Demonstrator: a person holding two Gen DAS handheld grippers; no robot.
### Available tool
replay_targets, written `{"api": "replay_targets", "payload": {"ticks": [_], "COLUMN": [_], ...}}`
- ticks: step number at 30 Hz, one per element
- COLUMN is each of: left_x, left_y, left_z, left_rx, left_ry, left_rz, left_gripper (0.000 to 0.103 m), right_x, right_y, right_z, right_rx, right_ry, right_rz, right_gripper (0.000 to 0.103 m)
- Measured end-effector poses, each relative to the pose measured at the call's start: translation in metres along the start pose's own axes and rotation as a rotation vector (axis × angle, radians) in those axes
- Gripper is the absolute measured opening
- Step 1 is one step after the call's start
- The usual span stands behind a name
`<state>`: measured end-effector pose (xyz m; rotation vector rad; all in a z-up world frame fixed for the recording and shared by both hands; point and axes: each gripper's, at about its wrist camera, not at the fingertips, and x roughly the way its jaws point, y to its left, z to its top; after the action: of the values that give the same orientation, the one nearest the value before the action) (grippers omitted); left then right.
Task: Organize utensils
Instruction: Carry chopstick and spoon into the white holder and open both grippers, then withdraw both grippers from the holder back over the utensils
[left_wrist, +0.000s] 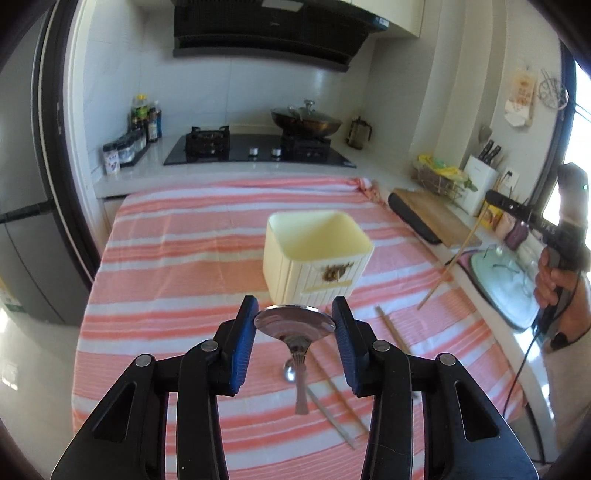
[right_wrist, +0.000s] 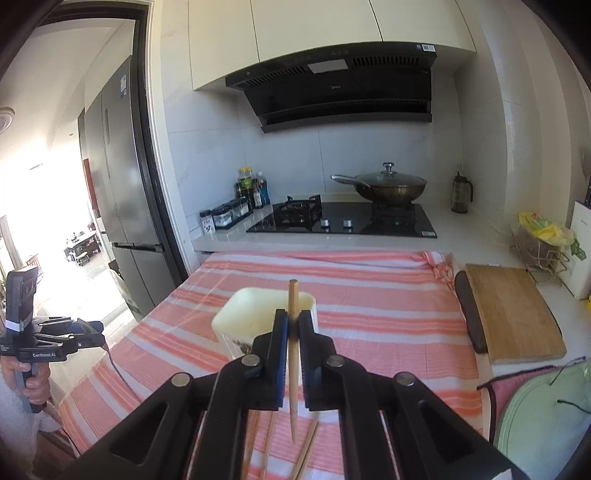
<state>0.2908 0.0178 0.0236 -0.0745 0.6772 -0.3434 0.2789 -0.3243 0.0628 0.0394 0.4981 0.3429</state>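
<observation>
Showing only leftward: spoon (left_wrist: 294, 322) between fingers (left_wrist: 245, 350).

Both wrist views above the striped cloth (left_wrist: 155, 258), stove-facing (right_wrist: 343, 221).

Far counter: lidded wok (right_wrist: 388, 184) on black hob (right_wrist: 343, 221) — wooden cutting board (right_wrist: 513, 314) right, striped cloth (right_wrist: 369, 288) near.

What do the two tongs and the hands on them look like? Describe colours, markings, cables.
Both tongs, left and right, have black linkage arms with silver rivets and blue ribbed pads. The left unit carries white "GenRobot.AI" lettering, and a black cable hangs from the right one. The hands look bare: right hand, left hand.
</observation>
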Motion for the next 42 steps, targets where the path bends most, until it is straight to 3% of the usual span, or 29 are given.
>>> {"api": "replay_targets", "payload": {"ticks": [4,8,11,14,19,24,34,38,40,42], "left_x": [-0.012,0.008,0.049,0.105,0.187,0.234,0.237,0.208,0.185,0.16], "left_y": [-0.009,-0.023,-0.029,-0.024,-0.006,0.014,0.026,0.03,0.032,0.034], "left_z": [0.069,0.12,0.138,0.141,0.121,0.096,0.076,0.063,0.044,0.015], "left_rx": [-0.01,-0.023,-0.026,-0.053,-0.077,-0.098,-0.152,-0.146,-0.131,-0.106], "left_ry": [-0.133,-0.237,-0.232,-0.128,0.088,0.193,0.161,0.137,0.133,0.139], "left_rz": [-0.008,0.036,0.067,0.08,0.095,0.139,0.156,0.147,0.15,0.153], "left_gripper": [0.042,0.042,0.042,0.042,0.042,0.042,0.044,0.044,0.048,0.059], "right_x": [0.012,0.038,0.071,0.115,0.181,0.221,0.225,0.192,0.164,0.134], "right_y": [0.012,0.02,0.023,0.02,0.003,-0.009,-0.02,-0.019,-0.014,-0.008], "right_z": [0.049,0.08,0.082,0.072,0.042,0.023,0.011,0.003,-0.007,-0.021], "right_rx": [-0.018,-0.01,-0.009,0.016,0.075,0.095,0.142,0.13,0.084,0.035], "right_ry": [-0.094,-0.174,-0.164,-0.04,0.18,0.29,0.254,0.2,0.173,0.157], "right_rz": [0.013,0.01,-0.008,-0.002,0.012,-0.012,-0.034,-0.034,-0.033,-0.042], "right_gripper": [0.006,0.006,0.006,0.006,0.006,0.006,0.013,0.013,0.013,0.013]}}
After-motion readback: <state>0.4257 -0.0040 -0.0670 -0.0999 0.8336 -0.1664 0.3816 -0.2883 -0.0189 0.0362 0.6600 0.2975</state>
